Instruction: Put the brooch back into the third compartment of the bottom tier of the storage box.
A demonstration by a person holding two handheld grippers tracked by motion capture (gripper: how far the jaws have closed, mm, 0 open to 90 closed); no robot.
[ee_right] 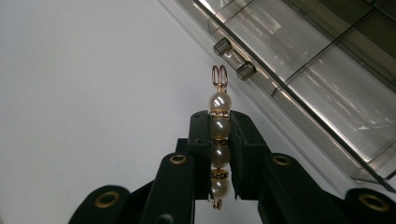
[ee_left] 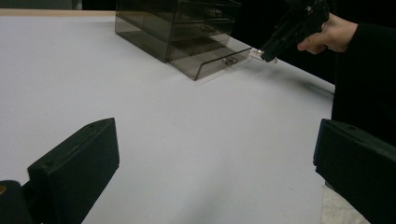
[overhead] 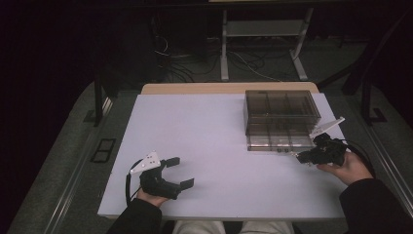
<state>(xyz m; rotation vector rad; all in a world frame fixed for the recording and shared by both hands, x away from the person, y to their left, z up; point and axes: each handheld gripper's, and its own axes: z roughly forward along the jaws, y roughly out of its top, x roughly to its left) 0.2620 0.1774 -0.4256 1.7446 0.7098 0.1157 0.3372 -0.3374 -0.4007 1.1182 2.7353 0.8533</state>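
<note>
So here's what we've got on the white table (overhead: 214,146). Our right gripper (ee_right: 219,140) has its jaws pinched onto a pearl hair clip (ee_right: 219,140), a row of cream pearls on a gold wire frame. In the right gripper view the clip stands straight up toward 12 o'clock between the pads, with the top pearl and a gold loop poking out past the tips and the bottom pearl showing below them.

The clip sits just off the front of a smoky clear acrylic drawer organizer (overhead: 280,119), which is over at about 1 o'clock on the table in the high view. The bottom drawer (ee_left: 212,58) is pulled out a bit, and you can see its small handle (ee_right: 235,58) at roughly 1 o'clock from the clip's tip in the right gripper view, close but not touching. In the high view the right gripper (overhead: 308,157) is at about 4 o'clock from the organizer, right at its front corner.

Our left gripper (overhead: 176,171) is down around 7 o'clock on the table, well apart from everything, jaws spread wide with nothing between them. From the left gripper view we see the organizer and the right gripper (ee_left: 267,55) off at 1 o'clock, with the clip too small to make out.
</note>
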